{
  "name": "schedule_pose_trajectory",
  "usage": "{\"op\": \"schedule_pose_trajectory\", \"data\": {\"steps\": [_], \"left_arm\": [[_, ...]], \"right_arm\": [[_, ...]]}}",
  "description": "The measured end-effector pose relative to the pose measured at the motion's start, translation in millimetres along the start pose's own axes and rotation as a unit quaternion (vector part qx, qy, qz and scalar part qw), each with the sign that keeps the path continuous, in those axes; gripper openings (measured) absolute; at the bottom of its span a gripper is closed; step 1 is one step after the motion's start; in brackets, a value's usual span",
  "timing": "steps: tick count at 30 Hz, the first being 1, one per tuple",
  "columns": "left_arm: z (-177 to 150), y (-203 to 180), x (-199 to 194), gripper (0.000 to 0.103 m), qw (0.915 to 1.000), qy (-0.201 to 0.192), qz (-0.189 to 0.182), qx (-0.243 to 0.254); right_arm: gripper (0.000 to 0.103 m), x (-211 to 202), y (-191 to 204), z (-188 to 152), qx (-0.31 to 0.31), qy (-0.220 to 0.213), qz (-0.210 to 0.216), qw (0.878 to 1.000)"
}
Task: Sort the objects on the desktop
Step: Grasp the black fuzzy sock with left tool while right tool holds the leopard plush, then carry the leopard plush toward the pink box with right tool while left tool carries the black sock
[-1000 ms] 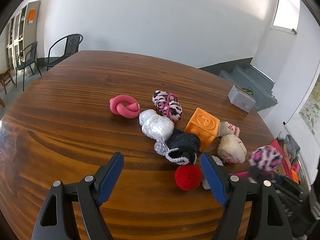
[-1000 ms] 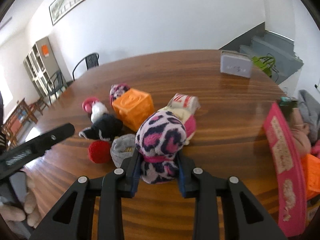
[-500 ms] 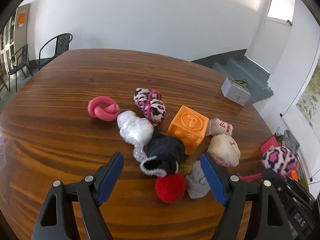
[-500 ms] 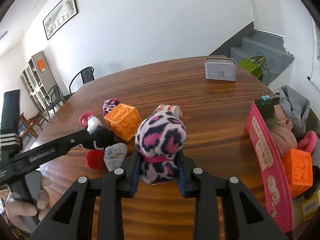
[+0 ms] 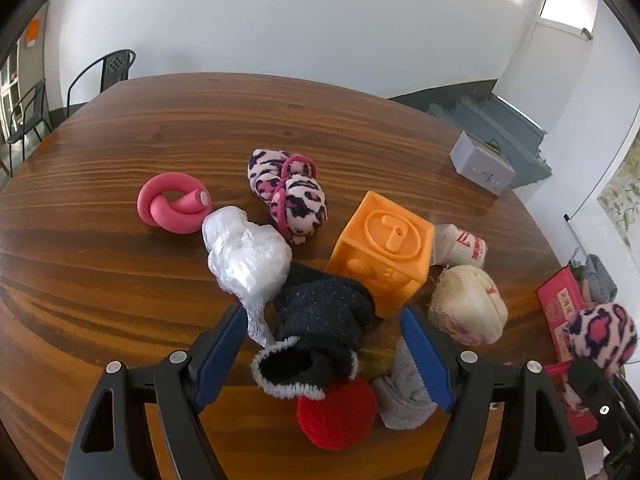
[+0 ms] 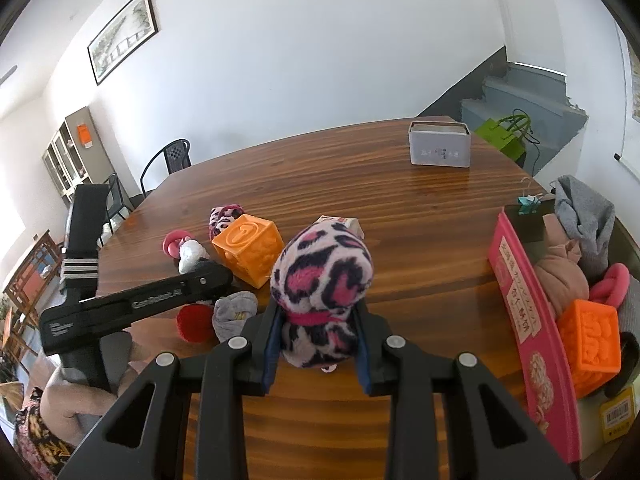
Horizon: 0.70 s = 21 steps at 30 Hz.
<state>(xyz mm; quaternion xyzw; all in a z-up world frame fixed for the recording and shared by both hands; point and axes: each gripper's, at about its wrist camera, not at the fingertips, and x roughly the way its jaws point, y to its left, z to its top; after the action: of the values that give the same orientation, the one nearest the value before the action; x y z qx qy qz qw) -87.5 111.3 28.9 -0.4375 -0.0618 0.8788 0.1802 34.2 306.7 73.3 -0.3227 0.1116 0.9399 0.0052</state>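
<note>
While right gripper (image 6: 318,354) clamps a leopard sock (image 6: 322,284) and left gripper (image 5: 322,354) gapes over a dark sock (image 5: 320,320), wood worktop (image 5: 160,128) sits in a white-walled room, chair (image 5: 106,72) beyond.

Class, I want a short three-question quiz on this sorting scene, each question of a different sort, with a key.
1. True or false: the right gripper is shut on a leopard sock roll.
2. Which thing lies between the open fingers of the left gripper? A) the pink ring B) the dark sock C) the grey tin
3. Fill in: an orange cube already sits in the pink ____.

Key: 1 true. 2 B. 3 box.
</note>
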Motion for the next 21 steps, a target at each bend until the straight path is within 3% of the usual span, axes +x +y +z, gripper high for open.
{"op": "schedule_pose_trajectory", "data": {"steps": [1,3,4,13,21], "left_arm": [[-0.2,0.3,1.5,0.079,1.0,0.001,0.001,0.001],[-1.1,1.3,4.5,0.055,1.0,0.006,0.001,0.005],[-1.5,2.2,5.7,0.053,1.0,0.008,-0.002,0.004],[-2.1,4.0,-16.6,0.051,0.9997,-0.021,0.006,0.007],[-0.1,0.4,-58.4,0.05,0.9977,-0.066,-0.011,0.004]], "right_arm": [[0.034,-0.1,0.1,-0.1,0.0,0.0,0.0,1.0],[0.034,0.1,-0.3,-0.2,0.001,0.0,0.0,1.0],[0.034,0.0,-0.4,-0.2,0.001,0.0,-0.001,1.0],[0.034,-3.2,-1.8,0.8,0.003,-0.009,-0.001,1.0],[0.034,-6.1,-5.1,2.0,0.009,-0.017,-0.002,1.0]]}}
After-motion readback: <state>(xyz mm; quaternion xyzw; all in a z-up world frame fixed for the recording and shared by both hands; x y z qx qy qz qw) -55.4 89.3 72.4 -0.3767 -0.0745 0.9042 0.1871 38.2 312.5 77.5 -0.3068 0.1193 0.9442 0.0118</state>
